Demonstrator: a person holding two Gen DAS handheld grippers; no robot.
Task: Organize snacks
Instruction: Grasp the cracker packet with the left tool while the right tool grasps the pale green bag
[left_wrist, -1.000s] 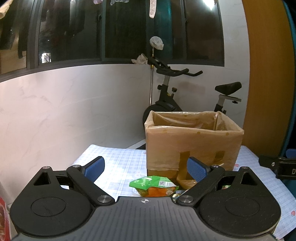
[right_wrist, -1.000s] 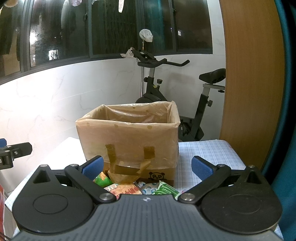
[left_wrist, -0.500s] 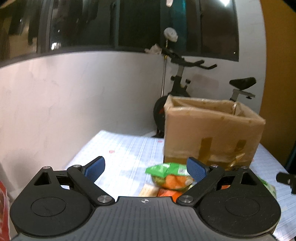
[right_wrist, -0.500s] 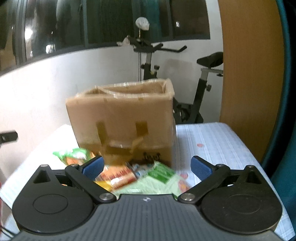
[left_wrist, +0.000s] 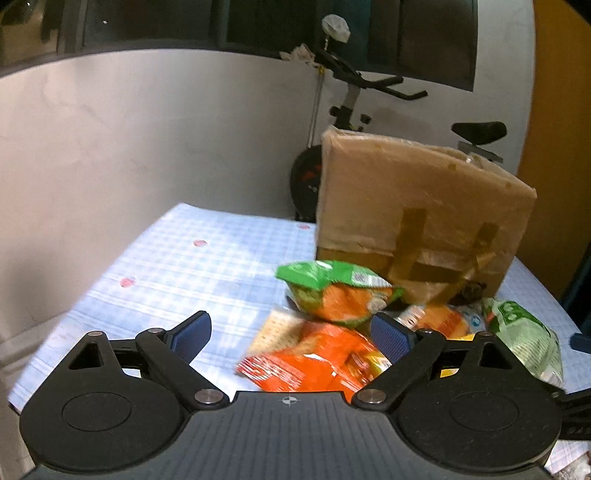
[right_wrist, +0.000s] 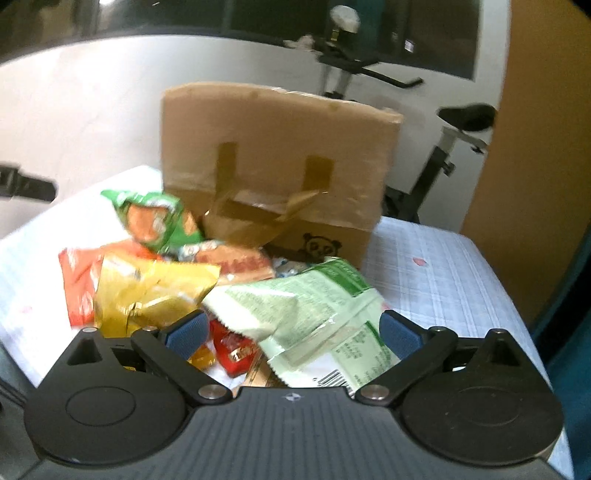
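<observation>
A pile of snack packets lies on the checked tablecloth in front of a taped cardboard box. In the left wrist view, a green-and-orange bag sits nearest the box, with an orange-red packet in front of it. My left gripper hangs open just above that orange-red packet. In the right wrist view, a pale green packet and a yellow bag lie closest. My right gripper is open over the pale green packet. Neither gripper holds anything.
An exercise bike stands behind the table against a white wall. A wooden panel rises at the right. The tablecloth is bare left of the pile. Part of the left gripper shows at the right wrist view's left edge.
Both grippers have tilted down and moved closer to the pile, so the packets now fill the lower view. The box top is no longer seen from above. Both stay open.
</observation>
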